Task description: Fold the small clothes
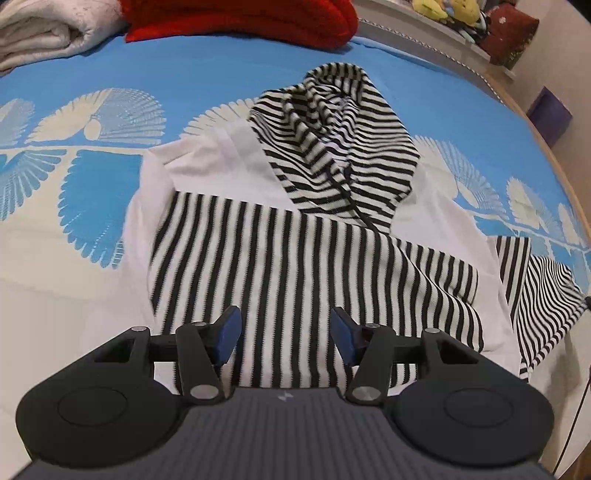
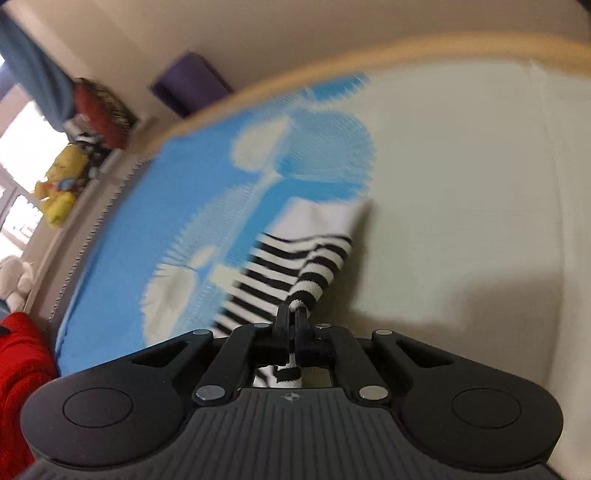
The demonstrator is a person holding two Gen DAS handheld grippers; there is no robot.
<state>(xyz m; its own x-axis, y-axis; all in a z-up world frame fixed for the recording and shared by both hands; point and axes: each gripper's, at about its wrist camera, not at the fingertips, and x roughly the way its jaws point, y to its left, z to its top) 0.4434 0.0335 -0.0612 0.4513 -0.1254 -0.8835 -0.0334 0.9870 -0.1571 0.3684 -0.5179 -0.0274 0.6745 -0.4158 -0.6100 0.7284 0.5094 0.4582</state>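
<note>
My right tongs are clenched on just the sleeve cuff of the hoodie lying mid-bed, near the bed's right edge, while my left tongs hover released above it, so a quick pull could slip the cuff free or drag the unpinned body askew.

Blue-and-cream leaf-patterned bedspread — lying bare left of the black-and-white striped hooded garment and in a band beyond it. Far edge — red knitted fabric heap and folded white towel blocking. Cream area on the garment's right lying open.
</note>
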